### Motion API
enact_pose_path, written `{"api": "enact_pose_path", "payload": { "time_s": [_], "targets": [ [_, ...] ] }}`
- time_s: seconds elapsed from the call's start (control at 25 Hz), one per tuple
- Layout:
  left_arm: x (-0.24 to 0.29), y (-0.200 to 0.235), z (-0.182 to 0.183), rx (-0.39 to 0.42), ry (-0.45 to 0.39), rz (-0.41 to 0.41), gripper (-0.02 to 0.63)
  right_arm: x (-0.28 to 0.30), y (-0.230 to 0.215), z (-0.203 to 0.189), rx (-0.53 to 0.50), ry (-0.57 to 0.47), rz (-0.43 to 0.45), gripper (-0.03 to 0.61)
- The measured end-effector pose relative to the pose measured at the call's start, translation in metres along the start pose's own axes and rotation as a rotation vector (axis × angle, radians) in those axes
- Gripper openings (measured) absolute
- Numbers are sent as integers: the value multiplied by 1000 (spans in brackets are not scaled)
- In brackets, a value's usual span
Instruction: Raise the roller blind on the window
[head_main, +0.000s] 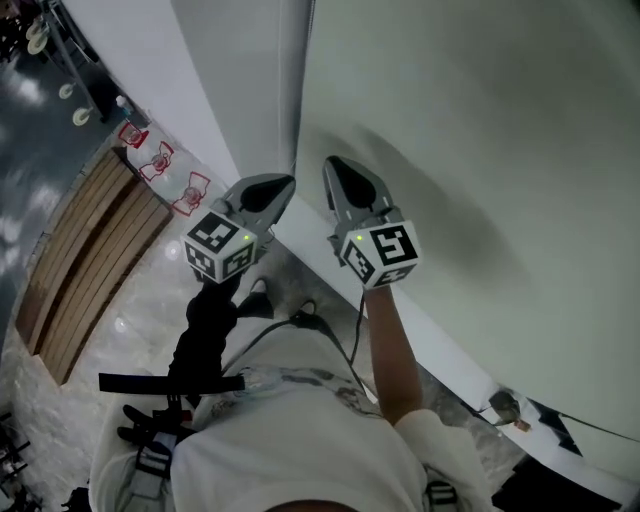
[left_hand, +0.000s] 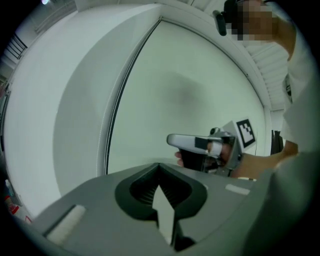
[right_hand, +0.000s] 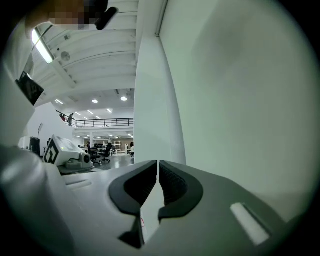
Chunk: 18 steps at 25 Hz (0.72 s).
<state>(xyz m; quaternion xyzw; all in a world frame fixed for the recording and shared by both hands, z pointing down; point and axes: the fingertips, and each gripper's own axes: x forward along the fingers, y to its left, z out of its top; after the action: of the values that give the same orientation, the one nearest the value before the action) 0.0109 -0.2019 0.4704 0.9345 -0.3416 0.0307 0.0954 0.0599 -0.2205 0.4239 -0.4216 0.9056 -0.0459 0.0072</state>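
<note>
Left gripper (head_main: 280, 186) and right gripper (head_main: 335, 170) both have jaws pressed together on nothing, noses close to the lowered blind (head_main: 480, 150) straight ahead — if we push on like this, we likely dent it rather than grip anything.

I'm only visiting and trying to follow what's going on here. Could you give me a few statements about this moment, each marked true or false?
1. The left tool and the right tool both have their jaws together, with nothing in them. True.
2. The blind is rolled up to the top. False: it hangs down and fills the view ahead of both tools.
3. The right tool grips the blind's fabric. False: it holds nothing.
4. Both tools are held up side by side. True.
</note>
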Motion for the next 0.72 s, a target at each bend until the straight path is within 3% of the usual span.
{"api": "enact_pose_path", "payload": {
  "time_s": [0.24, 0.52, 0.64, 0.72],
  "targets": [
    [15, -8, 18, 33, -13, -50, -5, 60, -31, 50, -113, -8, 97, 69],
    [27, 30, 12, 34, -9, -89, -4, 180, -66, 84, -184, 52, 182, 123],
    [26, 27, 10, 36, 0, -98, -5, 189, -67, 95, -179, 56, 208, 112],
    [25, 28, 11, 39, -3, -98, -5, 187, -60, 100, -180, 42, 240, 48]
  ]
}}
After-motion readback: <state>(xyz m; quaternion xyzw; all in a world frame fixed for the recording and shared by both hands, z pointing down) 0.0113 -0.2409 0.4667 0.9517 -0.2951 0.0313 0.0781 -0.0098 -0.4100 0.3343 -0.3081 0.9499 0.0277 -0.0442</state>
